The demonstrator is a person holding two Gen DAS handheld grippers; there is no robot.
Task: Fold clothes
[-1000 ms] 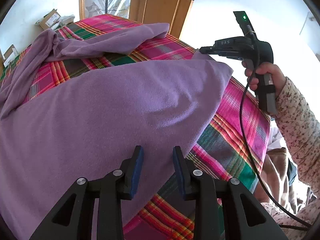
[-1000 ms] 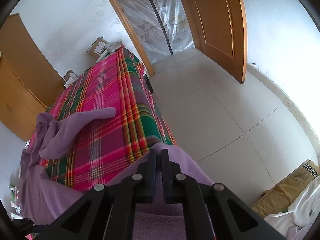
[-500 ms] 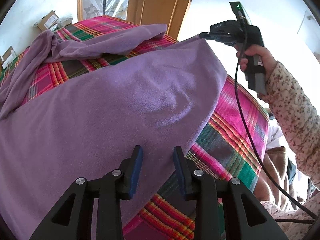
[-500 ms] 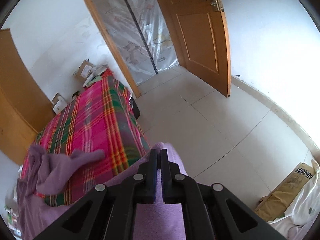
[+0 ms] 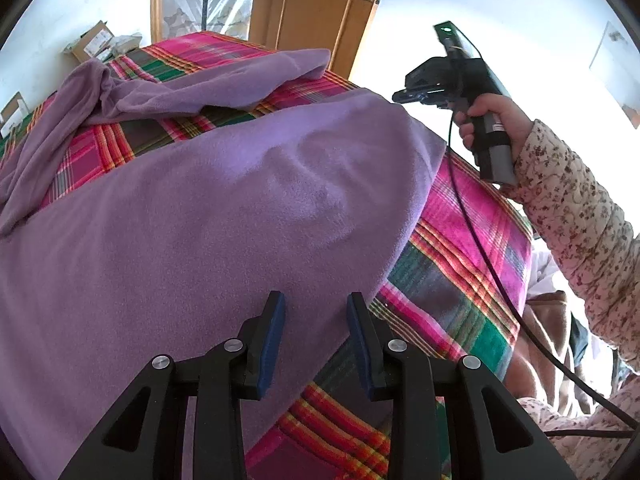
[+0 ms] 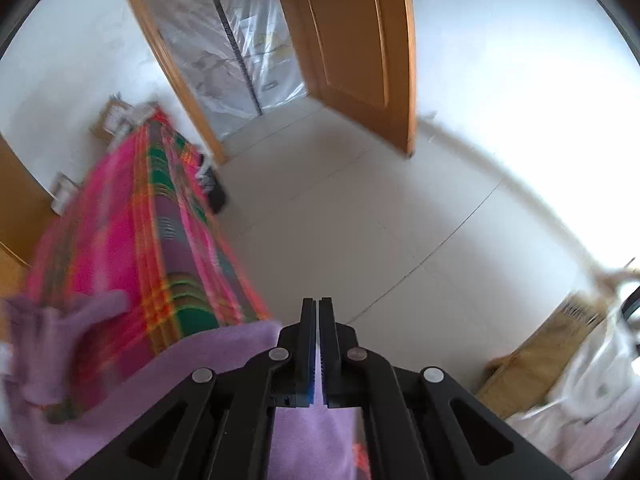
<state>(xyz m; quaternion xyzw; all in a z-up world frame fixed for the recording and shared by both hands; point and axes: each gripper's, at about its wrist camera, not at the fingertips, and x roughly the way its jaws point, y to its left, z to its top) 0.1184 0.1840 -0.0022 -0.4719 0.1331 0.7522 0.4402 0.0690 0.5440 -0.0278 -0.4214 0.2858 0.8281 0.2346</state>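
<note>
Plaid bed (image 5: 460,240) under purple fleece (image 5: 220,220). Your left gripper (image 5: 316,316): jaws part-open over hem. Your right gripper (image 6: 316,328), 1 o'clock: jaws pinched on fleece corner.

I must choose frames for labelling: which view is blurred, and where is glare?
Right wrist view: motion blur smears the pink plaid bedcover; only the right gripper is sharp. Left wrist view: sharp purple fleece garment, but the white wall is overexposed.

Plaid bedspread (image 5: 472,240), open wooden door (image 6: 356,52), tiled floor (image 6: 360,216), cardboard boxes (image 5: 94,42).
</note>
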